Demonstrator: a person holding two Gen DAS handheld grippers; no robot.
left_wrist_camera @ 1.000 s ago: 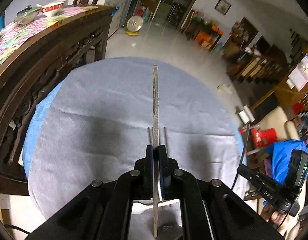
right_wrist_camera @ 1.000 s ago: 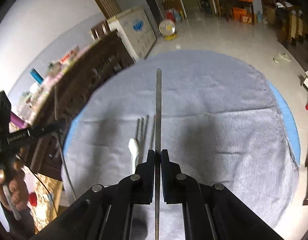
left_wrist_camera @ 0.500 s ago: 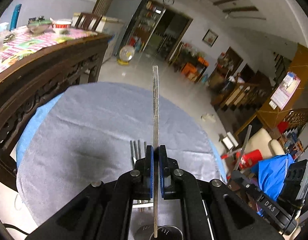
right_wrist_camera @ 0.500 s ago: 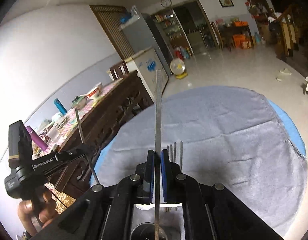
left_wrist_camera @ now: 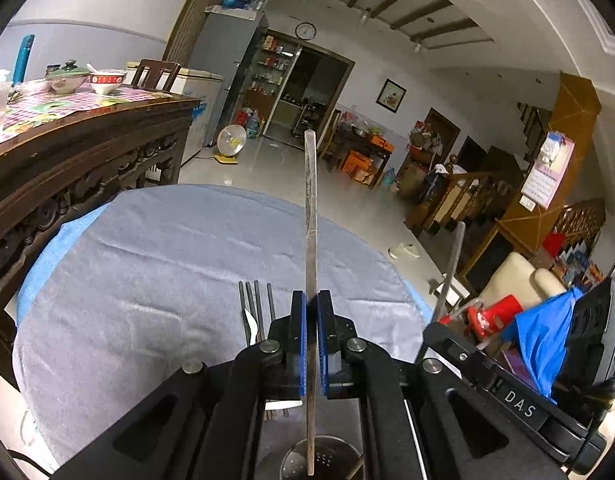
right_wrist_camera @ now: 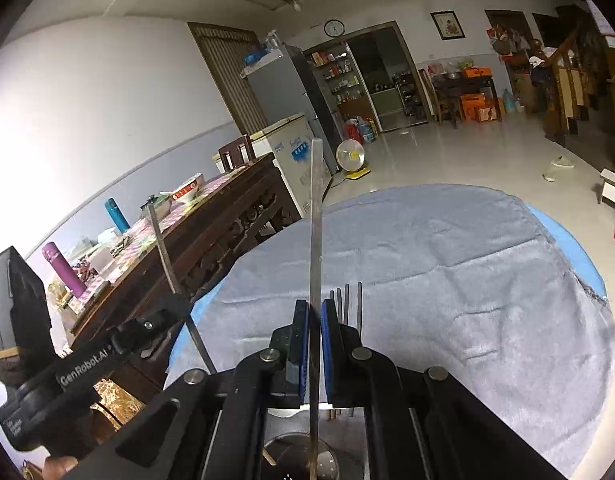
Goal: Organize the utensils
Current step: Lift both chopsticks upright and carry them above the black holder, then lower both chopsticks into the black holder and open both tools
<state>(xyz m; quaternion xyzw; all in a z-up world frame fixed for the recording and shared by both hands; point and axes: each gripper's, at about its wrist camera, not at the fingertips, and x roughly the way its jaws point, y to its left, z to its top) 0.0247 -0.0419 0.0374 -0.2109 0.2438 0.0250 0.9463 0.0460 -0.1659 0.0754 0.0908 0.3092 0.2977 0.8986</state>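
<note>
Left gripper [left_wrist_camera: 311,300] clamped on a flat metal utensil handle [left_wrist_camera: 310,208], held edge-on and pointing up over the grey cloth [left_wrist_camera: 147,264] on the round tabletop [left_wrist_camera: 35,264]. Right gripper [right_wrist_camera: 315,308] likewise clamped on a second metal handle [right_wrist_camera: 316,208], also upright. Fork tines [left_wrist_camera: 254,304] and a white utensil [left_wrist_camera: 251,322] standing just behind the fingers. Perforated metal holder [left_wrist_camera: 327,460] directly below both grippers, lower ends of the two handles reaching down to it. Dark carved wooden table [left_wrist_camera: 87,152] beside the tabletop, bowls on top
</note>
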